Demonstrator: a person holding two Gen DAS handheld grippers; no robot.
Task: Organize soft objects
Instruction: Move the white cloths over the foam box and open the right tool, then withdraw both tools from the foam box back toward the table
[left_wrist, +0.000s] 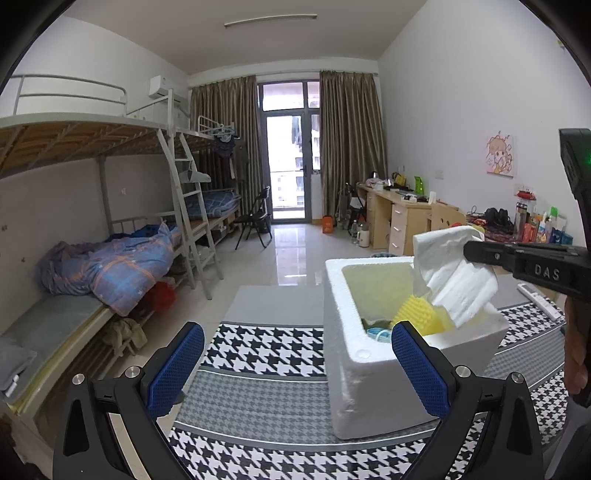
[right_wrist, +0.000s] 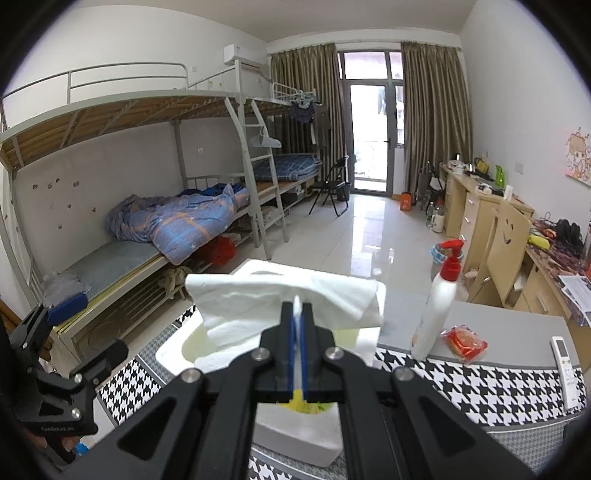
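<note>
Left wrist view: my left gripper (left_wrist: 297, 363) hangs with its jaws spread wide and nothing between the blue pads (left_wrist: 173, 365), low over the houndstooth cloth (left_wrist: 266, 354). The white foam box (left_wrist: 364, 373) sits on that cloth just ahead, its near corner behind the right-side pad. Inside the box I see a yellow spiky thing (left_wrist: 415, 314) and something blue-green (left_wrist: 376, 328) at the bottom; can't tell what that one is. My right gripper (left_wrist: 476, 253) comes in from the right edge, clamped on a white tissue (left_wrist: 454, 273) that droops over the box's far right side, lower end at the rim. Right wrist view: right gripper (right_wrist: 297, 314) has its jaws closed tight on the tissue (right_wrist: 280, 299), a thin white edge pinched between the blue pads (right_wrist: 291, 339), the sheet fanning out in front and hanging above the foam box (right_wrist: 295, 435). Left gripper (right_wrist: 79, 315) shows at the left edge, fingers apart, empty. On the table to the right: a white pump bottle (right_wrist: 436, 306) with red top standing upright, a red snack packet (right_wrist: 463, 343) lying just beside it, a white remote (right_wrist: 565, 369) near the right edge.
</note>
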